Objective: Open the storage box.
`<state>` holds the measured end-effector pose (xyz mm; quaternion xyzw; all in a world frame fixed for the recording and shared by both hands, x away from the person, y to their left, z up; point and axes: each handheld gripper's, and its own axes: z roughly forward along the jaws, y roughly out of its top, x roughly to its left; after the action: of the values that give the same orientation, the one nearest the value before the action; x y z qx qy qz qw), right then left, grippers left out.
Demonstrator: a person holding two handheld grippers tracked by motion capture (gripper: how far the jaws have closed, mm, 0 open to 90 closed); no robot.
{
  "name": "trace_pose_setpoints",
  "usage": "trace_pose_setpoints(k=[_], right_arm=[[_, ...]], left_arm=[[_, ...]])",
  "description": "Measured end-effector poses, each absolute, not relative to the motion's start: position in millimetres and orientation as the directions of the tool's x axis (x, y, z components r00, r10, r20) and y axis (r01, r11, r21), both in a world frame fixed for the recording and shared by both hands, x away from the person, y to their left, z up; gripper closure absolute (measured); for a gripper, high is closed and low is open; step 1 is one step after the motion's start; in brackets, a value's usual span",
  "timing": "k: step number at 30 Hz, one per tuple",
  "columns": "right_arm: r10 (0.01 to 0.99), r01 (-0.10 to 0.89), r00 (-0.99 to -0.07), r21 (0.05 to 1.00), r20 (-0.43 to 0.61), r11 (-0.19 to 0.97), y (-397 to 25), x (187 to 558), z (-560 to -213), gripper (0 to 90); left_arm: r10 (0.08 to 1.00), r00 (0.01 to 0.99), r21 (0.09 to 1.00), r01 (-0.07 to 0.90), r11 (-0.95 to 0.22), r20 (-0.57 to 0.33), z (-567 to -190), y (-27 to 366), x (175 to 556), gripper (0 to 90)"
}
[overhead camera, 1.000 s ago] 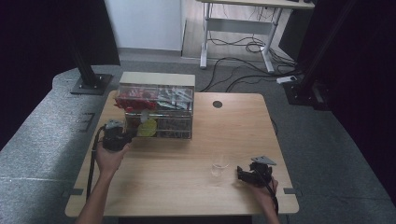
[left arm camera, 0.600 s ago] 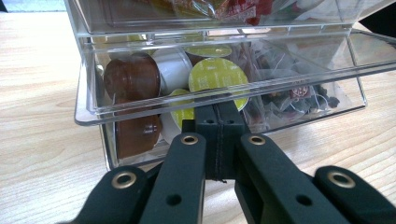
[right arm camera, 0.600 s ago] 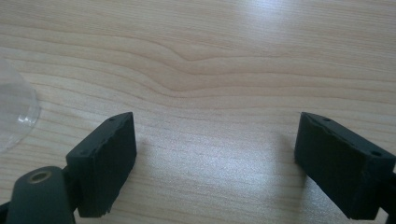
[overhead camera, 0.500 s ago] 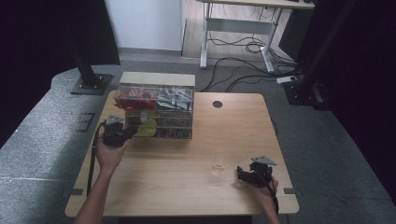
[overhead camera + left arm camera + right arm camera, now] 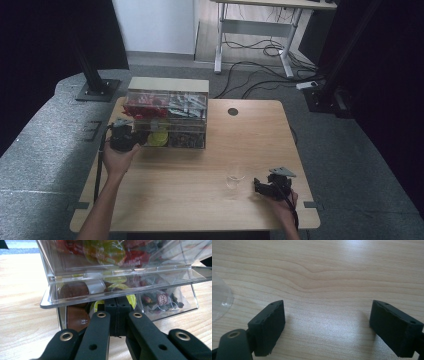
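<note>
I have nudged my left gripper [image 5: 116,305], jaws pressed together, under the flap of the clear plastic two-tier snack box [image 5: 167,118]; right gripper [image 5: 327,322] waits wide beside the small clear glass cup [image 5: 235,176].

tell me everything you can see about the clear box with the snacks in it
The box is clear hard plastic, apparently acrylic, with a pale flat top. It stands upright at the back left of the table. It has two tiers of compartments: red and silvery packets above, yellow-green and brown pods and dark packets below. In the left gripper view a clear flap juts out over the lower tier. The left gripper, fingers together, is at the lower left compartment under that flap.
</note>
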<state>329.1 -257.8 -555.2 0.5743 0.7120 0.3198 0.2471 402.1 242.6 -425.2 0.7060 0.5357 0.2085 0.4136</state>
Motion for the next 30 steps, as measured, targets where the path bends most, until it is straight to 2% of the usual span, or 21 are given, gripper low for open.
trace_pose_setpoints(k=[30], right_arm=[[0.977,0.658,-0.214,0.741,0.016,0.132,-258,329,-555,14.5]], left_arm=[[0.929,0.336,0.811,0.580,-0.074,-0.156,-410,243,413,90.0]])
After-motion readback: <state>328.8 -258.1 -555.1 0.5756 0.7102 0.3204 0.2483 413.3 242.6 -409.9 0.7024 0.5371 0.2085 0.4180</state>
